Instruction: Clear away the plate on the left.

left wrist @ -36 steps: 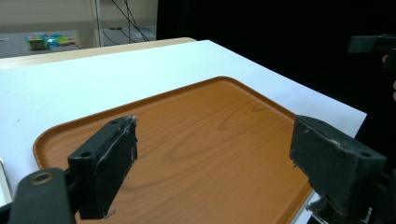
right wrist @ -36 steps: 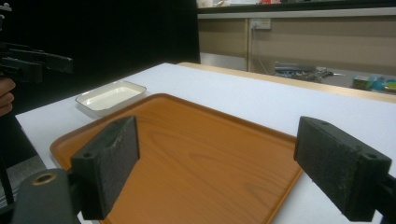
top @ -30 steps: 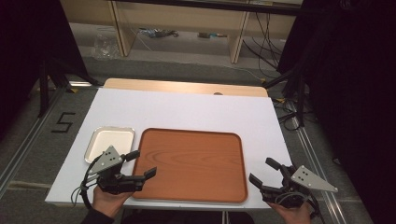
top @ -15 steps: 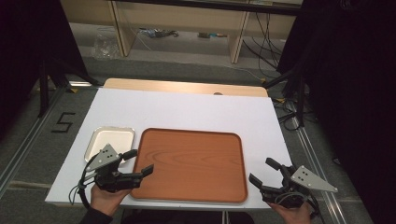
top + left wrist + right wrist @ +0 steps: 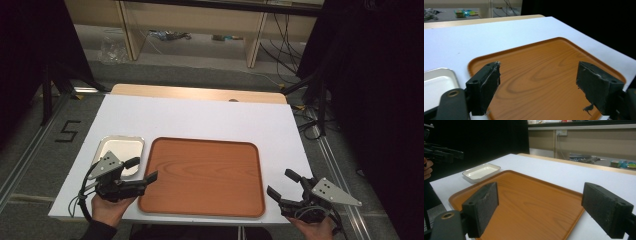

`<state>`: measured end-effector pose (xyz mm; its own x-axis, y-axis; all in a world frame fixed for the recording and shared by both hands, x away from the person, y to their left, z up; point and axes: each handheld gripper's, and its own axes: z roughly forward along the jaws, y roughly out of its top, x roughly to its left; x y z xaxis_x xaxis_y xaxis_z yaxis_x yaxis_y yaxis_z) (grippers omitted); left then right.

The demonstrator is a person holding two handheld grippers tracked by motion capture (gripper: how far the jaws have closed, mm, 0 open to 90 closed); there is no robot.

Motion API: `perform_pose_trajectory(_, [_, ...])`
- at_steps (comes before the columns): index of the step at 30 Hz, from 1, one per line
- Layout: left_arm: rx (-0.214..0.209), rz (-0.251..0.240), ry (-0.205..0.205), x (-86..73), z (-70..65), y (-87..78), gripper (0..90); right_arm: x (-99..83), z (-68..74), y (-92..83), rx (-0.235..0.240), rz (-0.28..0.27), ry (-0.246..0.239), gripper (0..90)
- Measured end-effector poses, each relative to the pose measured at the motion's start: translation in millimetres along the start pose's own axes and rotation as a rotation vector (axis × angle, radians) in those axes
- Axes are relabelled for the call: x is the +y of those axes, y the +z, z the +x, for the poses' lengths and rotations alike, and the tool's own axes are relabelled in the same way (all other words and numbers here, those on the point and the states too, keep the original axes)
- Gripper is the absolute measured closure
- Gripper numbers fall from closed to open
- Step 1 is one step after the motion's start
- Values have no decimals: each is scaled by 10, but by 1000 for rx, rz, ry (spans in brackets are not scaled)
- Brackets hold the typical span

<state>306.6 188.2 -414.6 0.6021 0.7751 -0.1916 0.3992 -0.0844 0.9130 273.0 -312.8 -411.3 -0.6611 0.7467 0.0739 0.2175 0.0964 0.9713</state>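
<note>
left tongs (image 5: 141,170): mine, spread wide, holding nothing, over tray's near-left corner
right tongs (image 5: 283,183): wide apart too, just off tray's near-right corner
tray (image 5: 202,175): wood-grain, flat on white counter (image 5: 210,120)
dish (image 5: 120,150): small white one, just left of tray

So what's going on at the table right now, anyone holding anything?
Nothing is held yet. A person holds the left gripper open by the near left corner of the empty brown tray, beside a small white dish. The right gripper is open too, off the tray's near right corner. Tray and dish sit on the white table.
</note>
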Motion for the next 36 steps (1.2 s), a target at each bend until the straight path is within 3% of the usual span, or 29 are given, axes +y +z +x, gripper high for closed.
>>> perform_pose_trajectory(15, [123,70,0,22,293,9,261,-6,-1,3,-7,2,0,153])
perform_pose_trajectory(19, [156,84,-33,26,431,-3,277,-2,5,-5,-9,6,4,153])
perform_pose_trajectory(20, [166,90,-42,26,463,-8,285,-7,32,-4,-2,13,41,153])
perform_pose_trajectory(21, [179,99,-51,24,498,-10,288,-8,26,-4,-21,-1,26,153])
perform_pose_trajectory(24, [221,117,-71,17,603,-30,295,-1,22,-19,-14,20,18,153])
perform_pose_trajectory(27, [249,112,-103,20,730,-78,312,-4,42,-30,-13,25,45,153])
perform_pose_trajectory(28, [259,109,-113,18,773,-93,321,-2,26,-30,-13,21,24,153])
perform_pose_trajectory(36, [317,111,-182,-5,1059,-155,340,-5,26,-32,-14,16,19,153])
